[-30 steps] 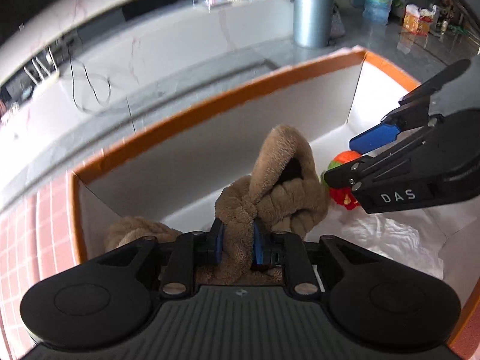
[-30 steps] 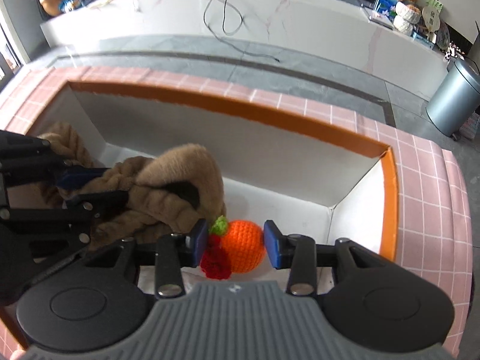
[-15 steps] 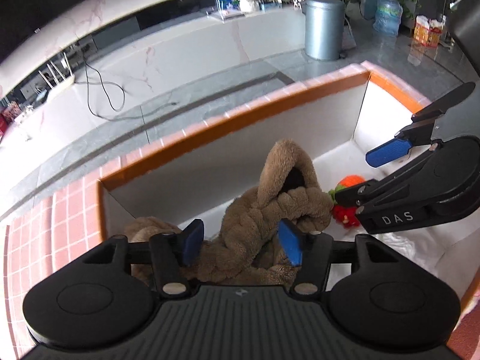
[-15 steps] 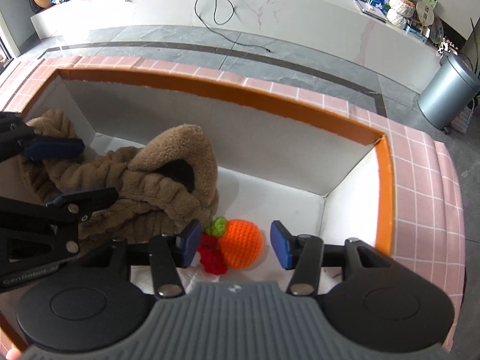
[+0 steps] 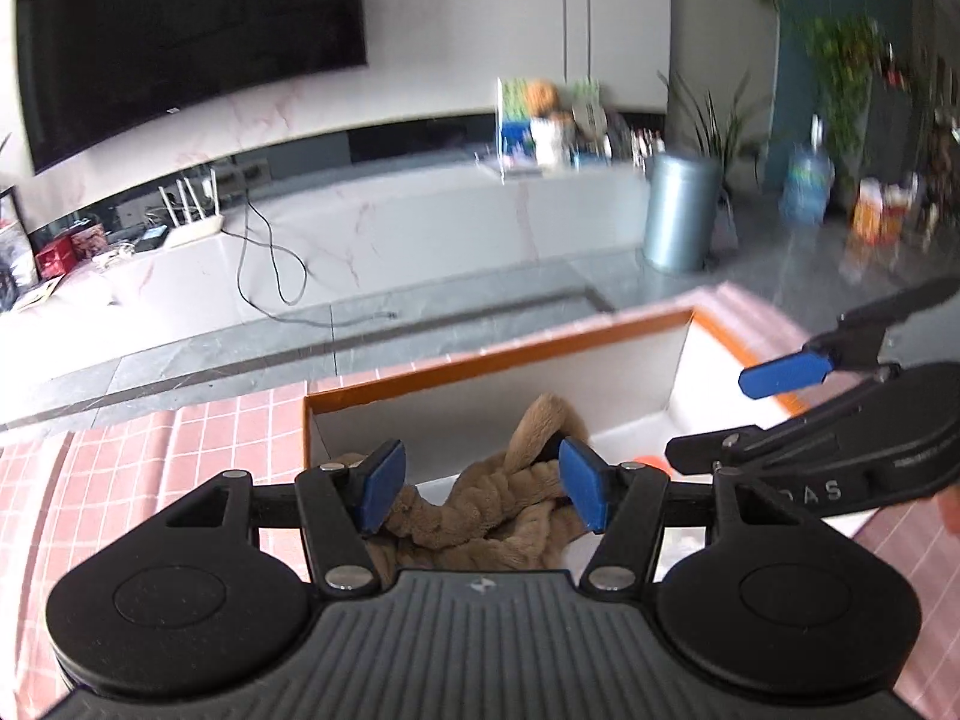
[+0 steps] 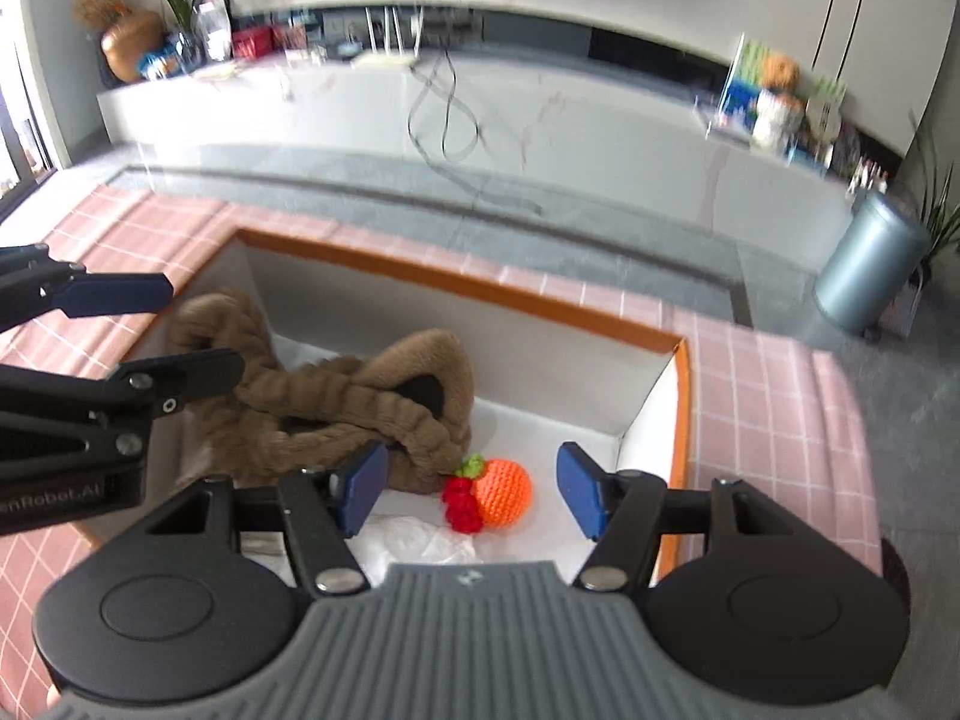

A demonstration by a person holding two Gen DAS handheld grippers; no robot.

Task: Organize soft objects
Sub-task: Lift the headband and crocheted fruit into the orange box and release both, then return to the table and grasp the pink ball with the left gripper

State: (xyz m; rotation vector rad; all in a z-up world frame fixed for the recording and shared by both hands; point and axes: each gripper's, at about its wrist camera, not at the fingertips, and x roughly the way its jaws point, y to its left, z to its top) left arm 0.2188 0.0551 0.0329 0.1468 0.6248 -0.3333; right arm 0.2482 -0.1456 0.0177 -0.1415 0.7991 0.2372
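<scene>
both grippers open above the box
left gripper [image 5: 483, 495] over ribbed brown plush garment [image 6: 360, 402]; right gripper [image 6: 471, 492] jaws just widened, over round crocheted orange [image 6: 504, 492].

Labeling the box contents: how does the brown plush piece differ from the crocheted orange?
The brown plush piece is a long, floppy, ribbed tan item slumped across the left and middle of the box; the crocheted orange is a compact knitted ball, bright orange with a green tip and red bits beside it. The plush is far larger. Both are soft and lie loose on the box floor, touching, neither gripped.
</scene>
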